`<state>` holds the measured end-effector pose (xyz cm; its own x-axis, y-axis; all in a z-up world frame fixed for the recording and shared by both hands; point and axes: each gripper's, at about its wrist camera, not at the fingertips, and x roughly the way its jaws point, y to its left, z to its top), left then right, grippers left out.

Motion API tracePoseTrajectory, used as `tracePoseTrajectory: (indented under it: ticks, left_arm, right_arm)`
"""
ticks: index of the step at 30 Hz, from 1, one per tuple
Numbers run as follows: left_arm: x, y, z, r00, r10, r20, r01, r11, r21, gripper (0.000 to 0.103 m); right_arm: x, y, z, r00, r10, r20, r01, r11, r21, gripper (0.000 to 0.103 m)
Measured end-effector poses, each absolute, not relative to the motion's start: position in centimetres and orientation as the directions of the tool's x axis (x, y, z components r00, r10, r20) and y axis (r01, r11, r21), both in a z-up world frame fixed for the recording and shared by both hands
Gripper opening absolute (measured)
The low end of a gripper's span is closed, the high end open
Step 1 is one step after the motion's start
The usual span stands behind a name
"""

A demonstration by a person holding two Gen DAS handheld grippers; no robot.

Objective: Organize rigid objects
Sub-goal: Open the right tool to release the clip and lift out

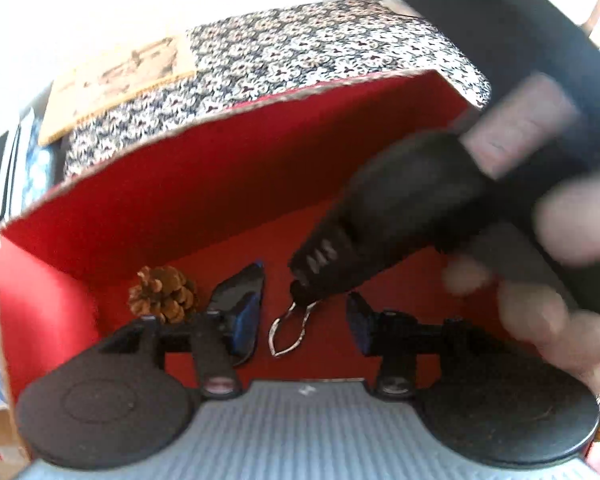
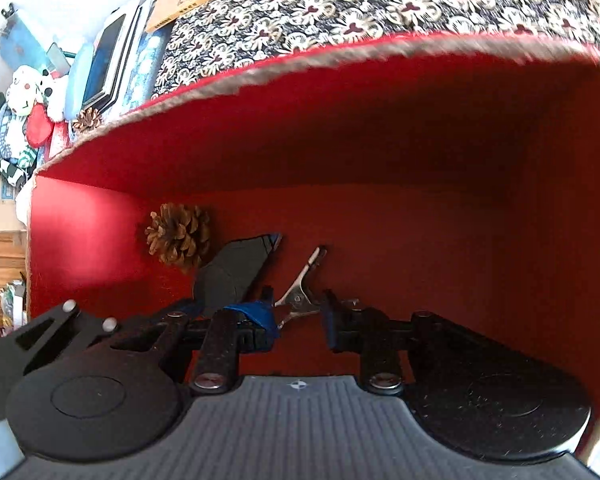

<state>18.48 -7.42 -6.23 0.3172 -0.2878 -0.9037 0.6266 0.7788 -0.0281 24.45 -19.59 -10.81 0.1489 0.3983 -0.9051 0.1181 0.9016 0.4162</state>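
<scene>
Inside the red box (image 1: 204,184), just ahead of both grippers, one metal clip (image 1: 290,330) is lying on the floor, with one pine cone (image 1: 164,294) to its left. The left gripper (image 1: 306,320) is standing open around the clip, pads apart from it. Only the left view is showing the right gripper (image 1: 300,294) nipping the clip's end; only the right view is showing a second pine cone (image 2: 87,119) outside

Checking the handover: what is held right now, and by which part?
The right gripper pinches the metal clip by one end. The left gripper stands open around it, holding nothing.
</scene>
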Motion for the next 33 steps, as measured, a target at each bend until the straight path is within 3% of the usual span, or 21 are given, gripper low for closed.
tracePoseTrajectory:
  ticks: [12, 33]
  left_arm:
    - [17.0, -5.2, -4.2, 0.416, -0.261, -0.871, 0.564, 0.826, 0.022, 0.051]
    - [14.6, -1.7, -0.4, 0.553, -0.205, -0.807, 0.407, 0.912, 0.047, 0.06]
  right_arm:
    - [24.3, -18.3, -8.3, 0.312, 0.372, -0.874, -0.022, 0.923, 0.385, 0.009]
    - [17.0, -18.7, -3.4, 0.541, 0.28, -0.793, 0.027, 0.937, 0.349, 0.009]
